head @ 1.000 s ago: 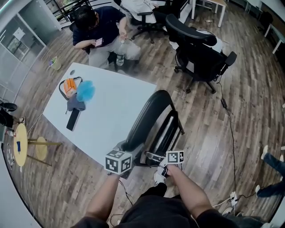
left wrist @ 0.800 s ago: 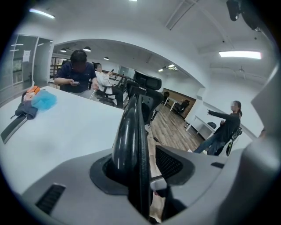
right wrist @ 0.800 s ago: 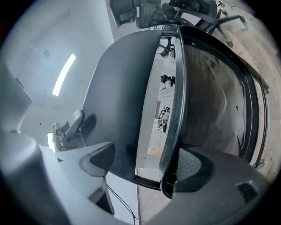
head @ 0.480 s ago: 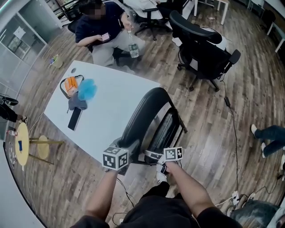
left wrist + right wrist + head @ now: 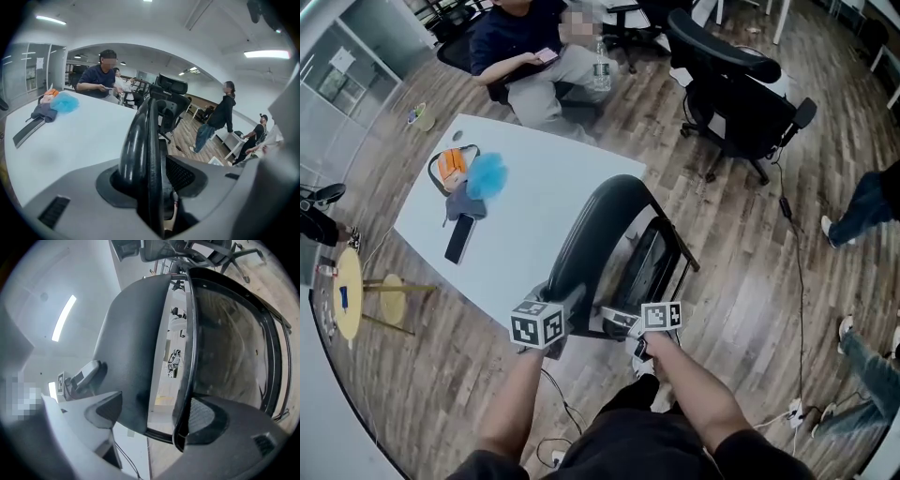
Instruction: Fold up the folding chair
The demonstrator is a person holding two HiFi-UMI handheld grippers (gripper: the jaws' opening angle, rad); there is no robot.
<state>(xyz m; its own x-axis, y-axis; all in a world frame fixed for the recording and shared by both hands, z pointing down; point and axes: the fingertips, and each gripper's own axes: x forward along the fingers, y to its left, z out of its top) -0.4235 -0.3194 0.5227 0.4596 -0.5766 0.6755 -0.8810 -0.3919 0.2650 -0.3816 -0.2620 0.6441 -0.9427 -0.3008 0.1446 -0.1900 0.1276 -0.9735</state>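
Observation:
The black folding chair stands against the white table's near edge, its curved backrest (image 5: 592, 234) close beside the raised seat (image 5: 652, 267). My left gripper (image 5: 546, 323) is shut on the backrest's lower edge; in the left gripper view the backrest (image 5: 140, 136) runs up between the pads of this gripper (image 5: 150, 185). My right gripper (image 5: 649, 323) is at the chair's near end. In the right gripper view this gripper (image 5: 157, 413) spans the backrest panel (image 5: 133, 348) and the seat rim (image 5: 190, 357), one pad on each.
The white table (image 5: 544, 202) carries an orange and blue bundle (image 5: 469, 173) and a flat black item (image 5: 457, 239). A black office chair (image 5: 736, 98) stands behind. One person sits beyond the table (image 5: 525, 52); another's legs (image 5: 862, 202) are at right. A cable (image 5: 792, 272) crosses the floor.
Both grippers and the chair's near end have drifted slightly left and down in view. A walking person has come further in at the right edge.

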